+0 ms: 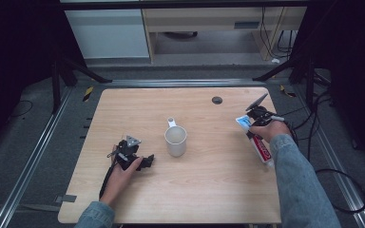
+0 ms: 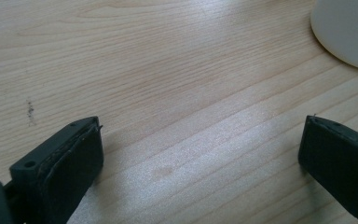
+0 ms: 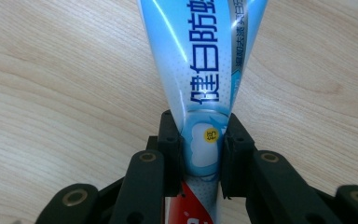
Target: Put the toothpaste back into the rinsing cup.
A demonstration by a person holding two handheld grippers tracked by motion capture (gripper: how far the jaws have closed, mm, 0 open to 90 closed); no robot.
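Toothpaste tube (image 3: 200,93) clamped; white cup (image 1: 176,139) stands well apart.

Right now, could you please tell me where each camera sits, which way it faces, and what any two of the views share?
High view: fixed above the person's side, looking forward and down on the wooden table; both forearms, the left gripper and the right gripper show.
Left gripper view: rides the left gripper, looking down along its open jaws at bare tabletop; the white mug is in the corner.
Right gripper view: rides the right gripper, looking along jaws shut on the toothpaste tube.
Shared: the high view also shows the mug and the tube.
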